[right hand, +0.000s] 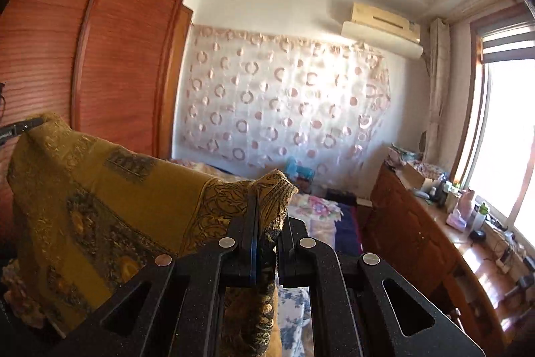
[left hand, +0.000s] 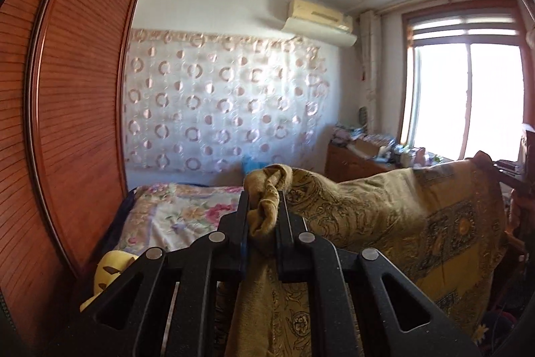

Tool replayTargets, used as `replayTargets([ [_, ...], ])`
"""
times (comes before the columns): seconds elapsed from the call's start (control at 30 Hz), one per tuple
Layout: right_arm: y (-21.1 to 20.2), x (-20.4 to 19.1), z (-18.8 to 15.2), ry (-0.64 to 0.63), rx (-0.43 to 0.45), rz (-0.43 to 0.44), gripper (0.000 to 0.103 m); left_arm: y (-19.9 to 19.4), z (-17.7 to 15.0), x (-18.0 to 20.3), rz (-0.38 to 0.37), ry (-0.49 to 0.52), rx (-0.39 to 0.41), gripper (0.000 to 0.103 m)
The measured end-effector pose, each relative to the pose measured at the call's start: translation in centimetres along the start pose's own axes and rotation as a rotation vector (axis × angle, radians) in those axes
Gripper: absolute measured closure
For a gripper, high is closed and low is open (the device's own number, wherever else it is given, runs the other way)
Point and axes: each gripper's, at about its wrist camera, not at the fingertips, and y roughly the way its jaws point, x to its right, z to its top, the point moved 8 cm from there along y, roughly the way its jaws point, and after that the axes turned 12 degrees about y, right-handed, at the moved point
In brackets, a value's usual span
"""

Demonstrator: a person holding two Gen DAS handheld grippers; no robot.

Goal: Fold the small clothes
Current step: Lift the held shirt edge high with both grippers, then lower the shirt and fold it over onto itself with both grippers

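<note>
A mustard-yellow patterned cloth (left hand: pixel 418 209) hangs in the air, stretched between my two grippers above the bed. My left gripper (left hand: pixel 264 199) is shut on one bunched corner of it. From there the cloth runs right to the other gripper at the frame's edge. In the right wrist view the same cloth (right hand: pixel 100 189) spreads to the left, and my right gripper (right hand: pixel 267 206) is shut on its other bunched corner. The far corner sits in the left gripper's tip, small at the left edge. The cloth's lower part drops out of sight below both views.
A bed with a floral cover (left hand: pixel 180 209) lies ahead and below. A tall wooden wardrobe (left hand: pixel 73 109) stands at the left. A wooden dresser (right hand: pixel 418 233) crowded with small items lines the right wall under the window (left hand: pixel 468 96). A yellow plush toy (left hand: pixel 110 266) lies near the bed.
</note>
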Motion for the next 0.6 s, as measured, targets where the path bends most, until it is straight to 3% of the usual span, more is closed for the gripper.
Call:
replayTargets([
  [0.1, 6.0, -0.5, -0.5, 0.017, -0.067, -0.037, 0.095, 6.2, -3.8, -1.1, 0.027, 0.006, -0.111, 0.076],
  [0.13, 8.4, -1.3, -0.8, 0.03, -0.112, -0.037, 0.092, 7.6, -5.0, -1.4, 0.036, 0.003, -0.141, 0.066],
  [0.17, 10.6, -1.6, -1.6, 0.05, -0.16, -0.049, 0.077, 9.1, -6.5, -1.8, 0.042, 0.001, -0.177, 0.057],
  [0.23, 14.4, -1.6, -3.6, 0.082, -0.235, -0.11, 0.057, 11.5, -9.6, -1.9, 0.024, 0.006, -0.25, 0.057],
  [0.27, 16.0, -1.5, -4.9, 0.096, -0.271, -0.13, 0.057, 12.0, -11.0, -1.6, 0.012, 0.011, -0.286, 0.055],
  [0.33, 17.1, -1.9, -6.6, 0.116, -0.309, -0.129, 0.057, 12.2, -13.4, -0.8, -0.009, 0.02, -0.332, 0.054],
  [0.47, 17.8, -3.1, -9.2, 0.136, -0.354, -0.102, 0.057, 10.6, -16.1, 0.7, -0.068, 0.018, -0.363, 0.025],
  [0.6, 17.8, -0.8, -10.8, 0.149, -0.39, -0.08, 0.052, 8.8, -17.4, 2.2, -0.079, 0.023, -0.379, 0.025],
])
